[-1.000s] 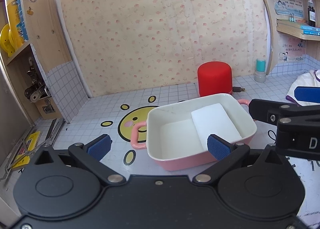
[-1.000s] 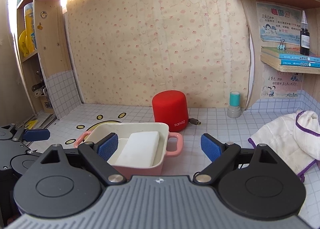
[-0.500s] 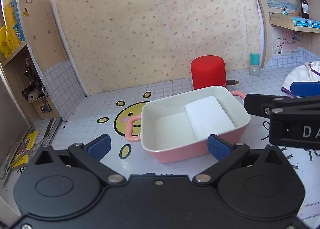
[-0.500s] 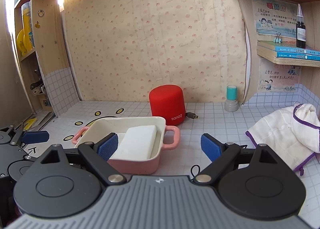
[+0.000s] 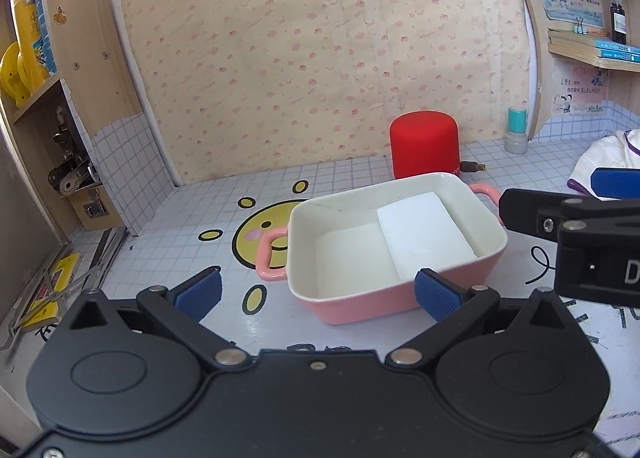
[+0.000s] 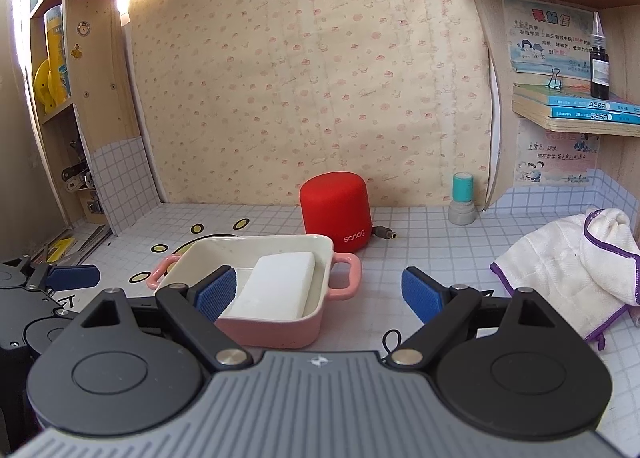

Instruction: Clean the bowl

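Tiled counter [image 5: 320,174] fills the lower frame, with the pink bowl [image 5: 404,298] at centre holding a white sponge [image 5: 424,234]. Both the left gripper [image 5: 316,294] and right gripper [image 6: 316,294] have fingers spread, holding nothing; cleaning looks not yet begun.

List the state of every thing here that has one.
pink bowl: upright on the counter, holds the sponge
white sponge: leaning inside the bowl
left gripper: open, empty
right gripper: open, empty
white cloth: crumpled on the counter
red speaker: upright
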{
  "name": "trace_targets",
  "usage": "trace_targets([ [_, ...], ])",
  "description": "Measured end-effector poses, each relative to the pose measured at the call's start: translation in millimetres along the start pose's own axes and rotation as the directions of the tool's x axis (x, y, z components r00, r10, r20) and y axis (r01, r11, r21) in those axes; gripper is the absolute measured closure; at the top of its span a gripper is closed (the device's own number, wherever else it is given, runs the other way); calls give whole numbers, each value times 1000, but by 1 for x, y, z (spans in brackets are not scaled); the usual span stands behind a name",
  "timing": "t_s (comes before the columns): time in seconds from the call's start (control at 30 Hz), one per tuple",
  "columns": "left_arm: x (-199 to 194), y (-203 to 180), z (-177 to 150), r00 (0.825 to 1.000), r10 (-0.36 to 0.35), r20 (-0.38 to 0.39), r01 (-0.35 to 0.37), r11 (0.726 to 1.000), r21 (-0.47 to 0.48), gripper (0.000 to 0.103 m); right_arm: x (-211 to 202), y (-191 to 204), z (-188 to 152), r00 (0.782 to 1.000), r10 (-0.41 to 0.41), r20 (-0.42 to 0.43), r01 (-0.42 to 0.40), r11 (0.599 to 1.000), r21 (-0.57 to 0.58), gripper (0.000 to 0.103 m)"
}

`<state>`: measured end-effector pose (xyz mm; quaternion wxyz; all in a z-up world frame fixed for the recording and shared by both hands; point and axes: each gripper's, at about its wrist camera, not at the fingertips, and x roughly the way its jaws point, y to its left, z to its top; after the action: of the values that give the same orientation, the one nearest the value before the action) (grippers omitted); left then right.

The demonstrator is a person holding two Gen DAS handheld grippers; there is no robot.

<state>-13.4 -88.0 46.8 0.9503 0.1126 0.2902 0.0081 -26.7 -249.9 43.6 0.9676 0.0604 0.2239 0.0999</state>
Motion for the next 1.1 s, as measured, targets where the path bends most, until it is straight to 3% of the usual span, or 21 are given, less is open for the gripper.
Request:
trace_targets([
  [0.5, -11, -9, 1, 995, -100, 20, 100, 994, -37, 0, -3, -9, 1, 999, -53, 6, 53, 999, 9, 13],
  [1.1, -18, -21, 2, 990, -139, 34, 140, 990, -22, 0, -7, -22, 1, 996, -89, 23, 88, 995, 46, 13],
])
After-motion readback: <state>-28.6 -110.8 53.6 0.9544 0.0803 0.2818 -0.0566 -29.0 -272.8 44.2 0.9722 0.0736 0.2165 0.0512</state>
